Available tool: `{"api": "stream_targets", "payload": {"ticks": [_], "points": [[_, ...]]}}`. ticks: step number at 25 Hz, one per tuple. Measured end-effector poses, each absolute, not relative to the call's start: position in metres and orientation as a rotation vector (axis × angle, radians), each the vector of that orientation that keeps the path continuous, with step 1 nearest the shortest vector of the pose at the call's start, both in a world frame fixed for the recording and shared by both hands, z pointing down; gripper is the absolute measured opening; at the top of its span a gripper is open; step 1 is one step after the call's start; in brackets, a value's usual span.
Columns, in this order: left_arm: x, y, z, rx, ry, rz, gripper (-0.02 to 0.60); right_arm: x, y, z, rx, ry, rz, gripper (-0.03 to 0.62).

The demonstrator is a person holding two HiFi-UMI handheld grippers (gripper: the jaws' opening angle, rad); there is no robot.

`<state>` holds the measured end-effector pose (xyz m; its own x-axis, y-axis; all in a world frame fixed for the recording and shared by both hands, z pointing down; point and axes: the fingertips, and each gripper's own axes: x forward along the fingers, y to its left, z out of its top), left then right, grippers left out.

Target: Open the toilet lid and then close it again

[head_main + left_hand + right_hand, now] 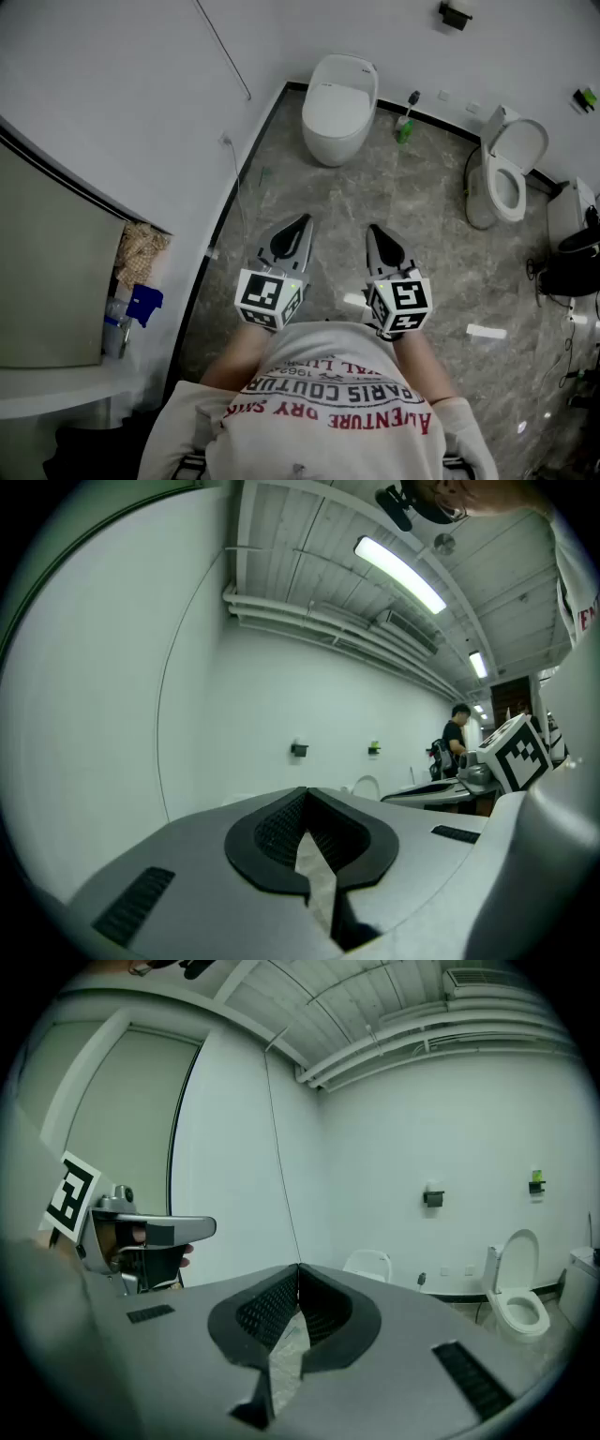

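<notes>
Left gripper (300,225) and right gripper (375,231) side by side at person's waist, both jaws together, nothing between. Grey floor (412,216) ahead. Second toilet (511,173) off right, seat cover up. Toilet lid (337,94) down, well apart, by far wall. Likely light, stiff, slick plastic, hinged at rear; lift under front rim.
</notes>
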<state>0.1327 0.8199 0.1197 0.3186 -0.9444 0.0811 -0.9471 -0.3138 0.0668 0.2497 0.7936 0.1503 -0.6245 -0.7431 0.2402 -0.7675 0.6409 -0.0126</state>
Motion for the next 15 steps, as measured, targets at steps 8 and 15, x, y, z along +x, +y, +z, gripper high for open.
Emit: {"api": "stream_targets", "payload": {"ticks": [8, 15], "points": [[0.129, 0.8185, 0.1249, 2.46, -1.771, 0.031, 0.006, 0.2435, 0.7925, 0.1541, 1.218, -2.666, 0.175, 0.015], [0.1262, 0.815, 0.13, 2.441, -1.781, 0.025, 0.006, 0.2433, 0.7888, 0.156, 1.22, -2.672, 0.212, 0.015]]}}
